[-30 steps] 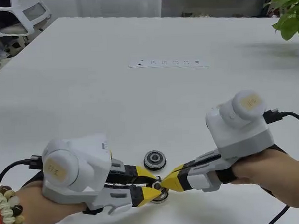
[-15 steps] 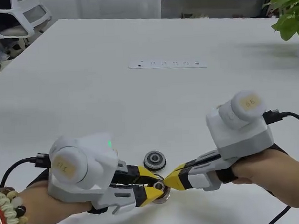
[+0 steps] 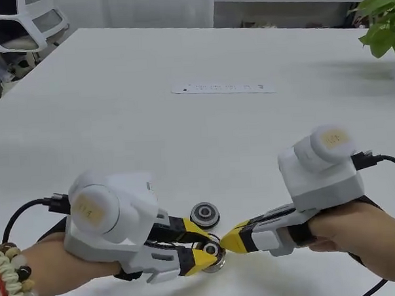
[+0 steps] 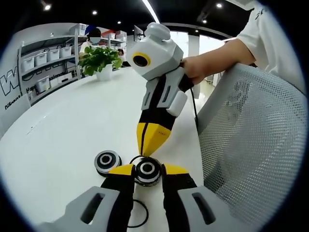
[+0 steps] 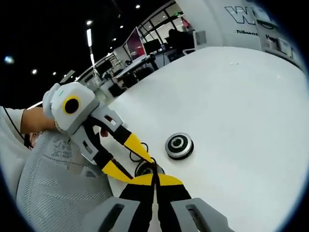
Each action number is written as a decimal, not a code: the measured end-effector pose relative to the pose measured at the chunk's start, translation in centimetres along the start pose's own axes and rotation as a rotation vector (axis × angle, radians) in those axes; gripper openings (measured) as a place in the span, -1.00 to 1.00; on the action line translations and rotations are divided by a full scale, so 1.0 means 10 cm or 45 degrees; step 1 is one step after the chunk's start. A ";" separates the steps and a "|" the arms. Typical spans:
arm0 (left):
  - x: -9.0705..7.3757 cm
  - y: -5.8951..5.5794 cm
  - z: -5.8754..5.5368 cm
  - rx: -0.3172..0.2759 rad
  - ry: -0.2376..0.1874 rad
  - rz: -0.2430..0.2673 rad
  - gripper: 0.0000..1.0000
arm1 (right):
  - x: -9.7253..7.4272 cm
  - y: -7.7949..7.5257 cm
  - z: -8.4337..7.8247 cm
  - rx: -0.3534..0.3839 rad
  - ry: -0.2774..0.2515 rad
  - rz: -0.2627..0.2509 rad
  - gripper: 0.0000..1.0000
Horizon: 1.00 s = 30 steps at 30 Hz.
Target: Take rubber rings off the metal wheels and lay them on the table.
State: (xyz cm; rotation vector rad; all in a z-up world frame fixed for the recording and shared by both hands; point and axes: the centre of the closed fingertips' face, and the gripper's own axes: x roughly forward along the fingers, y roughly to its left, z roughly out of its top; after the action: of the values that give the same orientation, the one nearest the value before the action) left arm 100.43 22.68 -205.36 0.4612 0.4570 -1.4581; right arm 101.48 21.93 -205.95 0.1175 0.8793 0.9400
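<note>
Head view looks down on the white table (image 3: 117, 112), where I hold both tools close in front of me, tips meeting low in the middle. My left gripper (image 3: 203, 246) has its two yellow-tipped jaws closed around a metal wheel (image 3: 214, 251), one jaw on each side of the rim. That wheel lies flat, its hub hole facing up, so its axis stands roughly upright from the tabletop.

My right gripper (image 3: 229, 241) comes in from the other side with its jaws pressed together, their tips touching the edge of the same wheel. In the left gripper view a thin black arc runs from those tips down around the wheel's rim. It looks to me like the rubber ring (image 4: 133, 158) pinched and lifted partly off, though the line is too fine to be sure.

A second wheel (image 3: 205, 213) sits just beside the held one, on its far side, also flat with its hub up and touched by neither tool. A loose black ring (image 4: 146, 212) lies flat on the table under my left jaws. Farther off rests a white power strip (image 3: 222, 88), and leaves of a plant (image 3: 382, 22) show at the far right corner.
</note>
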 end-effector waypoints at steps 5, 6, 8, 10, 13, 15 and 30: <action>-0.07 -0.06 0.02 0.094 0.034 -0.029 -0.36 | -0.03 -0.02 0.03 0.017 -0.024 -0.002 -1.00; -0.09 -0.07 0.03 0.091 0.037 -0.038 -0.29 | -0.03 -0.02 0.04 0.019 -0.027 -0.004 -1.00; -0.13 -0.08 0.05 0.092 0.036 -0.044 -0.20 | -0.04 -0.03 0.04 0.020 -0.032 -0.010 -1.00; -0.17 -0.08 0.08 0.099 0.041 -0.050 -0.12 | -0.05 -0.03 0.05 0.021 -0.038 -0.012 -1.00; -0.23 -0.07 0.11 0.102 0.045 -0.050 -0.01 | -0.06 -0.04 0.06 0.022 -0.047 -0.013 -1.00; -0.27 -0.06 0.14 0.103 0.042 -0.044 0.06 | -0.07 -0.05 0.07 0.021 -0.050 -0.017 -1.00; -0.71 -0.04 0.45 0.104 -0.034 0.054 0.45 | -0.14 -0.10 0.15 0.033 -0.102 -0.035 -1.00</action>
State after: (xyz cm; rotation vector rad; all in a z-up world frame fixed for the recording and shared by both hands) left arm 99.71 26.04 -197.73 0.5129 0.3652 -1.4442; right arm 102.79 20.70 -204.60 0.1636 0.8176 0.8924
